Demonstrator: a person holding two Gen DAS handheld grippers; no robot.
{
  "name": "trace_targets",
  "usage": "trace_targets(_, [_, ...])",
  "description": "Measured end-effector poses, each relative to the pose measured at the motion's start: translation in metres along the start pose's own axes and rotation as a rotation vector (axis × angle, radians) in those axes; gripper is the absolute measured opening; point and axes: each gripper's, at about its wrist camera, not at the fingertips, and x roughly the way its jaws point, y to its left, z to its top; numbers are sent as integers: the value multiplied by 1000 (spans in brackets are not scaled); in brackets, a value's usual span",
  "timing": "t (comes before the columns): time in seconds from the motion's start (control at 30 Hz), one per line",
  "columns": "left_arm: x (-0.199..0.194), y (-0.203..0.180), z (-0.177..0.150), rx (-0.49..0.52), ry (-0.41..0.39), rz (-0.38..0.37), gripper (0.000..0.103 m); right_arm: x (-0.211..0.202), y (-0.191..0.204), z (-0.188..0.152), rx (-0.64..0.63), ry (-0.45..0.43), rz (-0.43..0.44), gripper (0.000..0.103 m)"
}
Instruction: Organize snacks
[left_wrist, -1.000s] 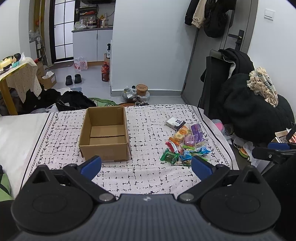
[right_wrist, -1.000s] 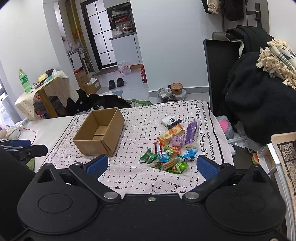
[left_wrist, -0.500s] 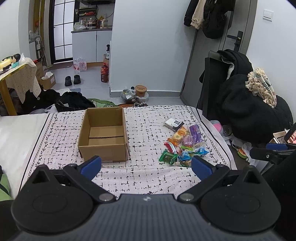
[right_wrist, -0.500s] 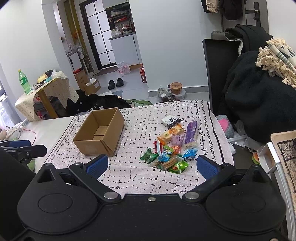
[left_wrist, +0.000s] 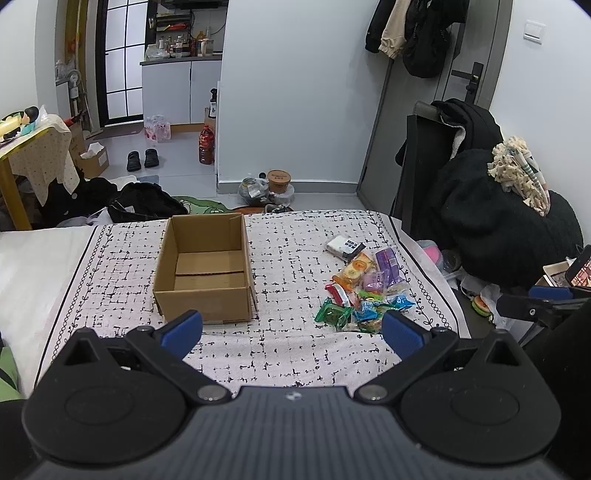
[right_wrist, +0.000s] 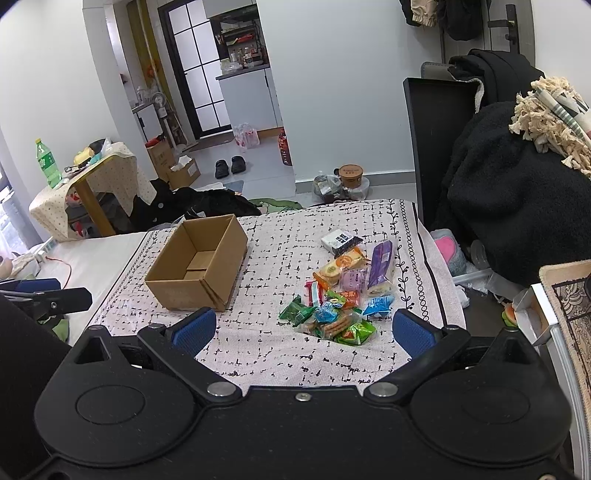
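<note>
Two grippers held back from a bed with a box and a snack pile

The left gripper and right gripper both hold their blue-padded jaws wide apart, gripping nothing. On the white, black-patterned bedspread an open brown cardboard box stands with nothing inside, well apart from the heap of colourful wrapped snacks lying to its right, near the bed's edge.
</note>
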Motion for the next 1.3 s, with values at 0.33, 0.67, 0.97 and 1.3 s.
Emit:
trace_targets(0.33, [4,-1,0,2,12,1,103,1,-4,1,16,1,15,103])
trace_targets(0.67, [4,0,-2,3,7,-8,103,1,-2,2,7,-5,13,103])
trace_targets(0.97, [10,2,-2,-5,12,0,103,1,-6,1,16,-26,34,103])
trace_targets(1.3, [37,-1,-1,-7,23,17,103,26,-21,-5,52,-5,1,103])
